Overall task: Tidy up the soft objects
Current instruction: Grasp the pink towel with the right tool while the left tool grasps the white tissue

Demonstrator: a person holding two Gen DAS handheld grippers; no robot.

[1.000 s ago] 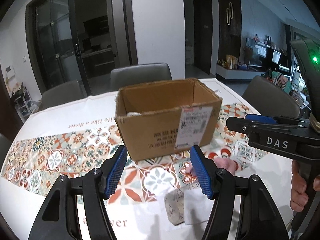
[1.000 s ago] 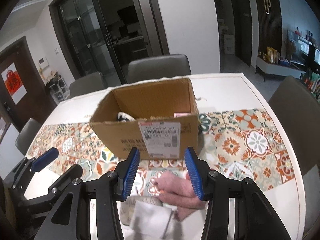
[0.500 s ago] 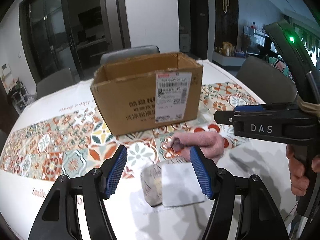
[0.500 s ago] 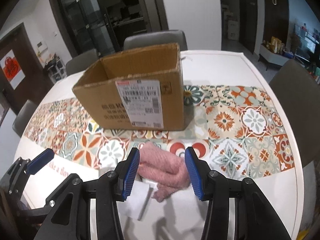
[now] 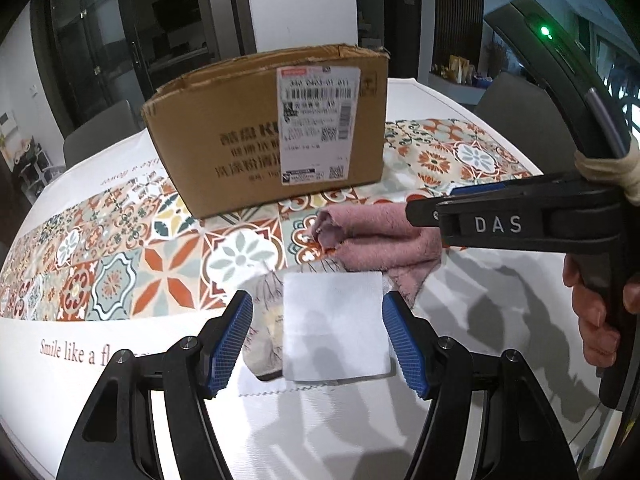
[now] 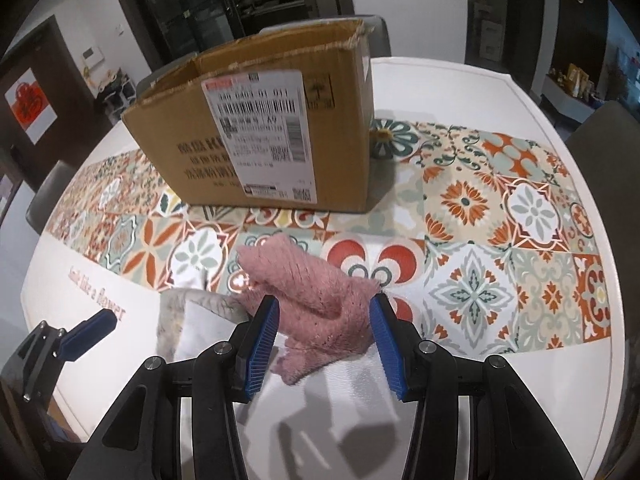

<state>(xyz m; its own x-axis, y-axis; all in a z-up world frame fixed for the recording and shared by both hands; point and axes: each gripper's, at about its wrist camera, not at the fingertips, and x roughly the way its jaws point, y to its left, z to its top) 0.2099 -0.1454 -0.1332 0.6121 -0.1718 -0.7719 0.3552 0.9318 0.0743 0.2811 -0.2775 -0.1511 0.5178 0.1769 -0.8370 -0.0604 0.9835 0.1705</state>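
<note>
A folded white cloth (image 5: 334, 324) lies on the table over a patterned beige cloth (image 5: 266, 332); it also shows in the right wrist view (image 6: 200, 330). A rumpled pink fuzzy cloth (image 5: 380, 240) (image 6: 316, 296) lies just beyond them. My left gripper (image 5: 318, 340) is open, its pads on either side of the white cloth. My right gripper (image 6: 322, 340) is open, its pads on either side of the pink cloth's near end. An open cardboard box (image 5: 272, 128) (image 6: 264, 128) stands behind the cloths.
The white round table (image 5: 80, 380) carries a colourful tiled runner (image 6: 500, 216). Grey chairs (image 5: 520, 112) stand around it. The right gripper's body (image 5: 520, 224) crosses the right side of the left wrist view, and the left gripper's finger (image 6: 84, 332) shows at lower left of the right wrist view.
Both grippers have come down and forward towards the cloths. The white cloth now sits between the left pads and the pink cloth between the right pads. The box looks closer.
</note>
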